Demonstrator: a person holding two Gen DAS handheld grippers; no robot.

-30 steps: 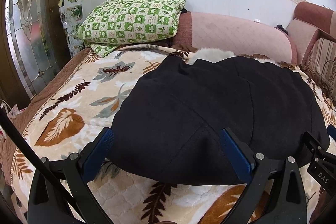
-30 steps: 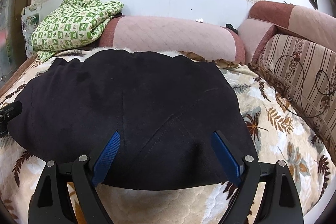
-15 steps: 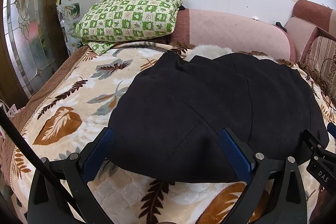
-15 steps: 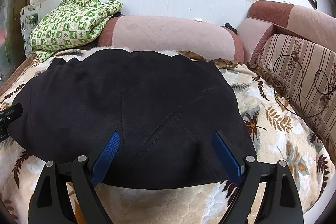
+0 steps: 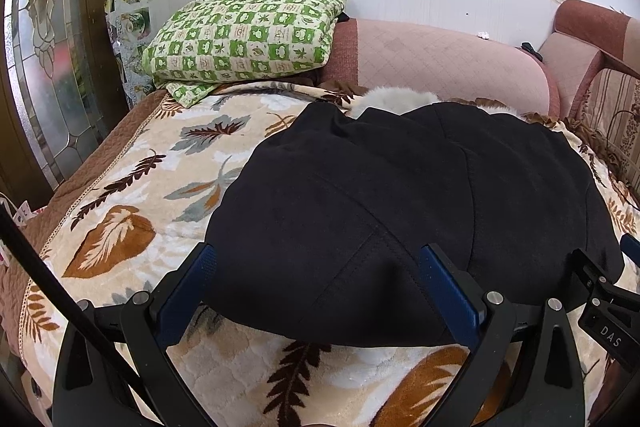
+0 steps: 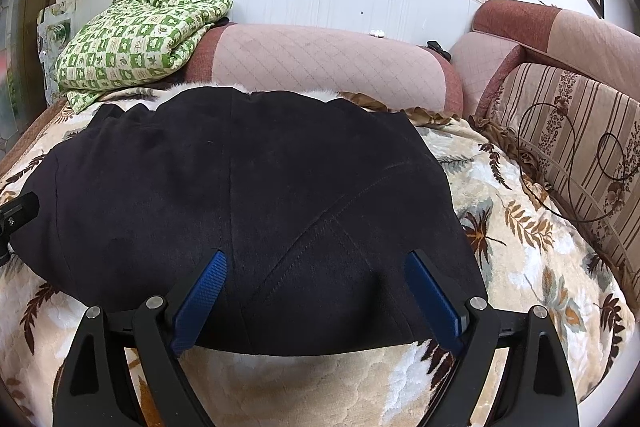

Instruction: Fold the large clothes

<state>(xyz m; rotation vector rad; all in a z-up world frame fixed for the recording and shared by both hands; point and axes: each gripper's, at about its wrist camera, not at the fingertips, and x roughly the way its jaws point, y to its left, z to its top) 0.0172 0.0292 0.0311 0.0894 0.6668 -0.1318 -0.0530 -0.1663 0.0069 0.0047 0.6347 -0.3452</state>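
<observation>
One black coat (image 5: 400, 195), spread flat on one leaf-print blanket (image 5: 120, 211). One green checked quilt (image 5: 244, 31) behind. My two grippers, left (image 5: 316, 267) and right (image 6: 316, 275), both wide apart, empty, at the near hem.

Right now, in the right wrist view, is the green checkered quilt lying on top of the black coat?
No, the green checkered quilt sits folded at the far left corner, apart from the black coat.

Bare blanket (image 5: 132, 187) lies left of the black coat (image 5: 400, 195) and along its near edge. A green quilt (image 5: 244, 35) and pink cushion (image 6: 328, 63) block the far side; a striped cushion (image 6: 576, 131) walls the right.
</observation>
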